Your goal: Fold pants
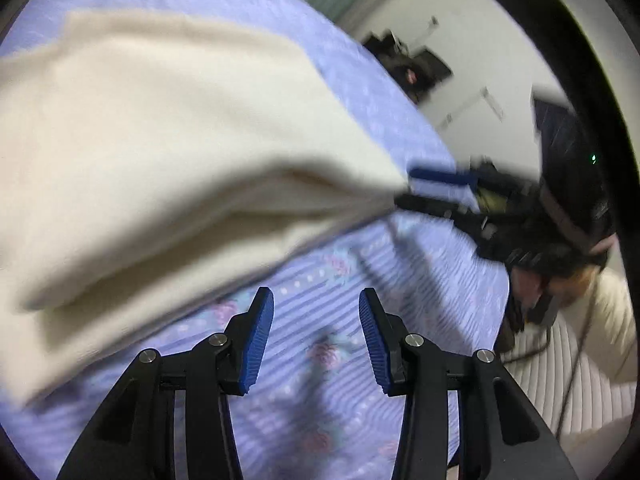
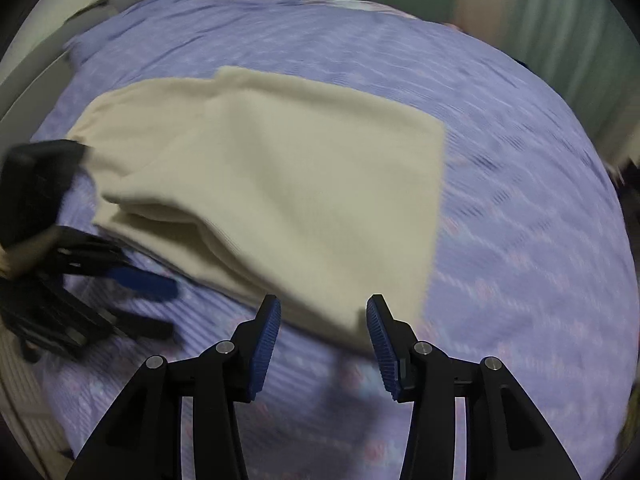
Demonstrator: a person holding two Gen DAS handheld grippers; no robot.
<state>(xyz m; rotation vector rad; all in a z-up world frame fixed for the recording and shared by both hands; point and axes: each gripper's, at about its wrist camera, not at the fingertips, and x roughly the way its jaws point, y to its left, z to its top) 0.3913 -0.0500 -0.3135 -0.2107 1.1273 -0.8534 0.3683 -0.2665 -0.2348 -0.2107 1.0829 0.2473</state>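
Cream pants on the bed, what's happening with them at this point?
A person with a handheld gripper in each hand is folding cream pants on a purple floral bedspread. The pants already lie in a stacked, layered fold. The left gripper and the right gripper are both open and hold nothing, each over the bedspread at the near edge of the fabric. The frames are motion-blurred, so finer detail of the fold cannot be read.
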